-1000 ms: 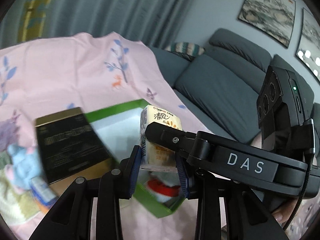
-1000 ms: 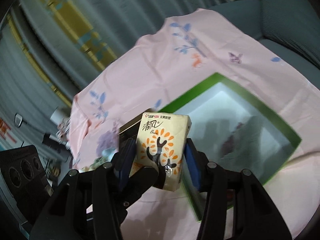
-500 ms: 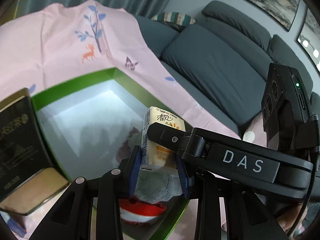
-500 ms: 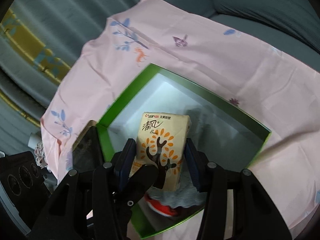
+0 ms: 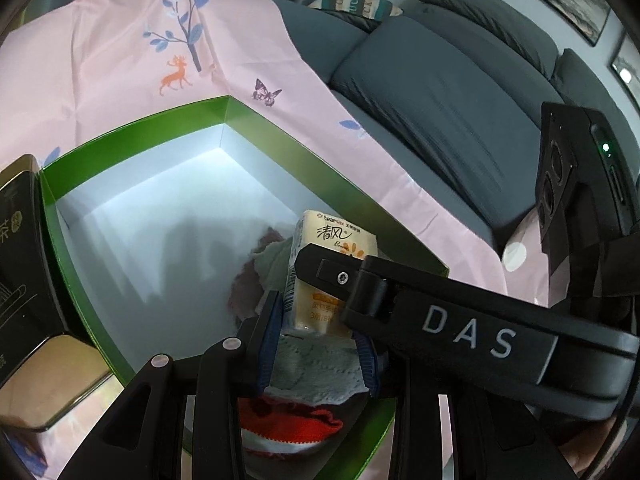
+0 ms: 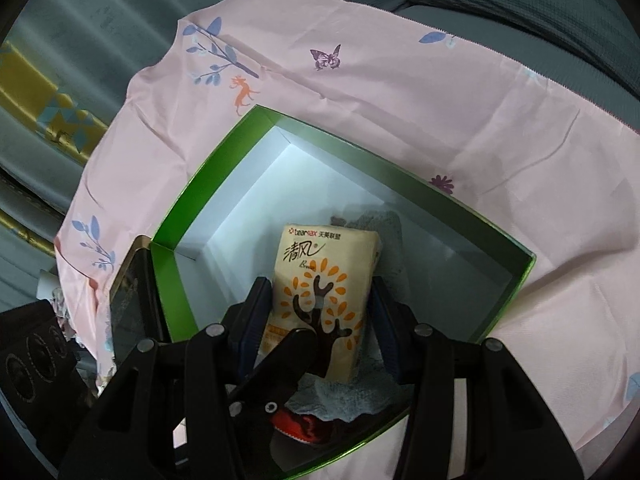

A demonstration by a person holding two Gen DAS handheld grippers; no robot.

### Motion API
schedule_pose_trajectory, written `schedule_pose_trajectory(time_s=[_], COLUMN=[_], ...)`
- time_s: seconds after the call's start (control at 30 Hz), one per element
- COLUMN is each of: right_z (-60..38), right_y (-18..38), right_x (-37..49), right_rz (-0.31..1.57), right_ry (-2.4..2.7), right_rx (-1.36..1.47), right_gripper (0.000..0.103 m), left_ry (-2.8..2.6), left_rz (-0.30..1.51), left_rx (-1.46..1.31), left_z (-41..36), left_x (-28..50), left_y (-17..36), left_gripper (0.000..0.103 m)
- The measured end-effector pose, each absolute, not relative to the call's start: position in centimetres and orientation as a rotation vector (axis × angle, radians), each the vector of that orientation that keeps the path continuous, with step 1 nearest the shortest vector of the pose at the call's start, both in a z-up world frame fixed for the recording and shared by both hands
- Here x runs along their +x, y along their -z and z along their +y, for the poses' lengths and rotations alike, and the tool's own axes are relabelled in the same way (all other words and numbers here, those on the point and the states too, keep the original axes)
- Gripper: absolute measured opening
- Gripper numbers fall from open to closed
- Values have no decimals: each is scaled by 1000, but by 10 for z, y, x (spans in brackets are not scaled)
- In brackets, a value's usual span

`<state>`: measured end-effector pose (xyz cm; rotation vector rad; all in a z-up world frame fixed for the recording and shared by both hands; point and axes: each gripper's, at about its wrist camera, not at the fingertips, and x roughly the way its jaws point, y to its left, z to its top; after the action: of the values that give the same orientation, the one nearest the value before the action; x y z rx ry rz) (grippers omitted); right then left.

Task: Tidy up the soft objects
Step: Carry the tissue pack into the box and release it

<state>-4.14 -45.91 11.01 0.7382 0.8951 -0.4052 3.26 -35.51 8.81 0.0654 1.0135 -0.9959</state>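
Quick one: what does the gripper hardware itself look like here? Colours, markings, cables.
Both are matte black plastic with silver pivot pins. Left gripper has blue pads on its fingers; right gripper has dark blue ones. In the left wrist view, the right unit's finger bar carries white "DAS" lettering, a black module with round lenses and a green LED, and a thin black cable.

1. The tissue pack (image 6: pixel 320 296), cream with an orange tree print, stood upright inside the green box (image 6: pixel 188 200).
2. Beneath it lay a grey cloth (image 6: pixel 352 400) and a red item (image 6: pixel 300 426).
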Motion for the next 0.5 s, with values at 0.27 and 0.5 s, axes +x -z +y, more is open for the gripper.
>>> schedule_pose_trajectory(time_s=[0.27,0.5], right_z=[-455,-450], right_y=[-109,-112], right_x=[-36,-36], right_rz=[928,935], right_ry=[447,450], right_rx=[687,666], right_gripper=[51,58], left_ry=[979,953], left_rz=[1040,1027], left_rx=[65,66], left_z=[-355,-345], left_x=[34,35], left_y=[-85,-90], left_gripper=[35,35])
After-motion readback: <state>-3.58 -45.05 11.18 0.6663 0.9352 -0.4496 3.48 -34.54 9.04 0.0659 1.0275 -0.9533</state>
